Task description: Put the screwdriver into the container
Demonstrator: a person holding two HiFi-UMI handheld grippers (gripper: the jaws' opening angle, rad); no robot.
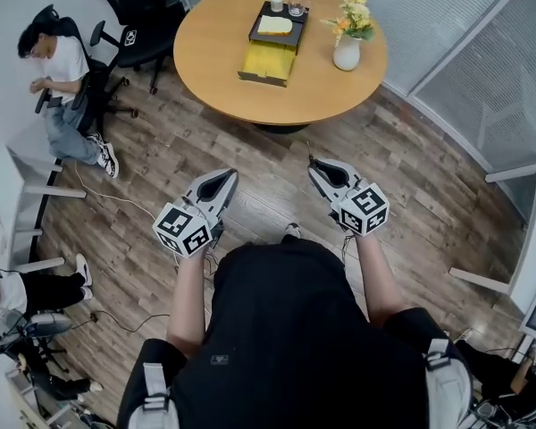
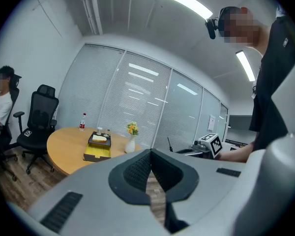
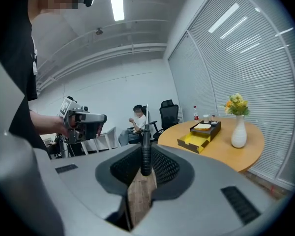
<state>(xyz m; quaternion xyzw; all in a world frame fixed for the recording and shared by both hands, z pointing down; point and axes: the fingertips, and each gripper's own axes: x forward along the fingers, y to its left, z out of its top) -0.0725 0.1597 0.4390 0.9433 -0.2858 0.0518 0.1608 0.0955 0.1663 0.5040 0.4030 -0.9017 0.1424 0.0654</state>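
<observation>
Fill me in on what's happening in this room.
A person in a black top stands on the wood floor with a gripper in each hand. The right gripper is clamped on a slim screwdriver with a black ribbed handle, shaft pointing up. The left gripper is shut and empty. Ahead, not yet reached, a round wooden table holds a black container with an open yellow drawer and a white vase of yellow flowers.

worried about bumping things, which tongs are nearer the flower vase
Right. The right tongs are short of the vase, nearly in line with it; the left tongs are further off to its left.
</observation>
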